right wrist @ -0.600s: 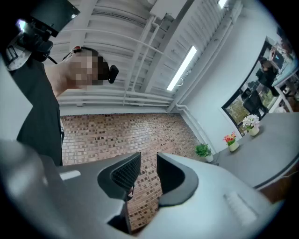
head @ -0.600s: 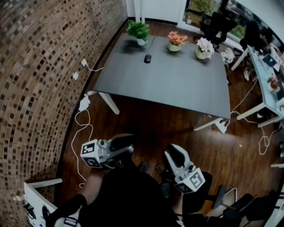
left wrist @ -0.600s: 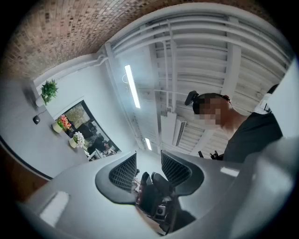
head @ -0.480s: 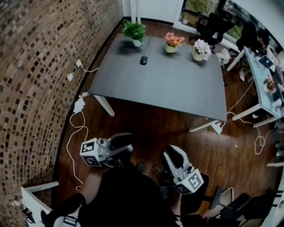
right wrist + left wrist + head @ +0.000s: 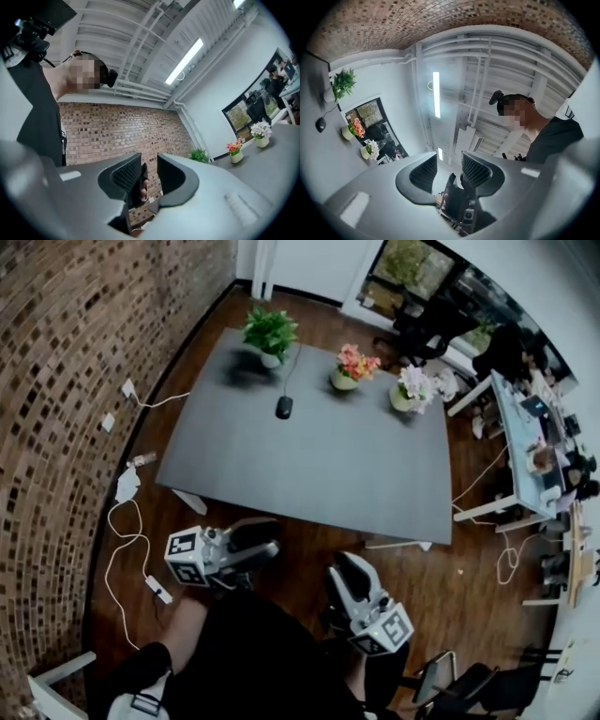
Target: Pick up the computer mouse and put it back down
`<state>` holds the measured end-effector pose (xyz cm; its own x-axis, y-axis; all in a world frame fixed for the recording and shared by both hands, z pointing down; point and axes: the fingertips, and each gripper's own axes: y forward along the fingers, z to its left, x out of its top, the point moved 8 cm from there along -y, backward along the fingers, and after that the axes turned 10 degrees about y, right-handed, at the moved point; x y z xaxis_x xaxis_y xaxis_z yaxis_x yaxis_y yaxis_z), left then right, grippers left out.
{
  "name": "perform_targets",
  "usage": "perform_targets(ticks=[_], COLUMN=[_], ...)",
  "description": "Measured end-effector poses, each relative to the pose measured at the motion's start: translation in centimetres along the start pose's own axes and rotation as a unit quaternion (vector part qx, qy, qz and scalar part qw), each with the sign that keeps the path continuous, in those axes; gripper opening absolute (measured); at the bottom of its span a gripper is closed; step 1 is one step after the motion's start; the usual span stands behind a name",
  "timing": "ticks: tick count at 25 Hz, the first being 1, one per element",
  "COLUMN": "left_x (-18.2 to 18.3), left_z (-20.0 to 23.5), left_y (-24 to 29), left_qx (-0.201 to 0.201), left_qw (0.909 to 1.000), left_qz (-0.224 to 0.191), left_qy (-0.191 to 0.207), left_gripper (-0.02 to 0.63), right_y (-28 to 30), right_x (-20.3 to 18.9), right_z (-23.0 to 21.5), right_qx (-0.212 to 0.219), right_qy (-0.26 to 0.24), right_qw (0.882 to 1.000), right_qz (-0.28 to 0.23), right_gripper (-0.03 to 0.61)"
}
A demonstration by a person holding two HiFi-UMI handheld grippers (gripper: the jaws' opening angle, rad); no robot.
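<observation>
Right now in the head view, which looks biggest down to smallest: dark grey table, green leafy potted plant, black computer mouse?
Largest: dark grey table.
Then: green leafy potted plant.
Smallest: black computer mouse.
Both sit on that table, so nearness barely matters.

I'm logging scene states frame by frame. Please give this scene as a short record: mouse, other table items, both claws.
mouse: black computer mouse on the grey table, near its far edge, untouched
other items: green potted plant, pot of pink-orange flowers, pot of white flowers, in a row along the far edge
left claw: jaws slightly apart, empty, held short of the table
right claw: jaws slightly apart, empty, also short of the table
</observation>
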<state>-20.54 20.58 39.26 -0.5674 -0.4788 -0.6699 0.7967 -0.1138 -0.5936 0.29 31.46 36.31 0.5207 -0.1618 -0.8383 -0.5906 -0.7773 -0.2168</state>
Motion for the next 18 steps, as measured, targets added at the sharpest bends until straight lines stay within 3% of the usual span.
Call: perform_targets(ticks=[10,15,18], left_x=[7.2,7.7,7.2], left_z=[11.1,14.4,16.1], left_y=[-2.7,-2.8,-1.4], left_qx=[0.042,0.08,0.101], left_qw=[0.999,0.996,0.9932], left_qz=[0.012,0.032,0.049], left_qy=[0.013,0.021,0.032], left_gripper=[0.138,0.138,0.138], right_y=[10.4,13.9,12.7], right_x=[-0.8,1.1,0.8], right_z=[-6.4,-9.1,-13.6], right_qx=[-0.033,-0.015,-0.024], right_qy=[0.033,0.048,0.071], right_qw=[0.999,0.998,0.997], right_qz=[0.027,0.023,0.019], right_gripper=[0.08,0.08,0.08])
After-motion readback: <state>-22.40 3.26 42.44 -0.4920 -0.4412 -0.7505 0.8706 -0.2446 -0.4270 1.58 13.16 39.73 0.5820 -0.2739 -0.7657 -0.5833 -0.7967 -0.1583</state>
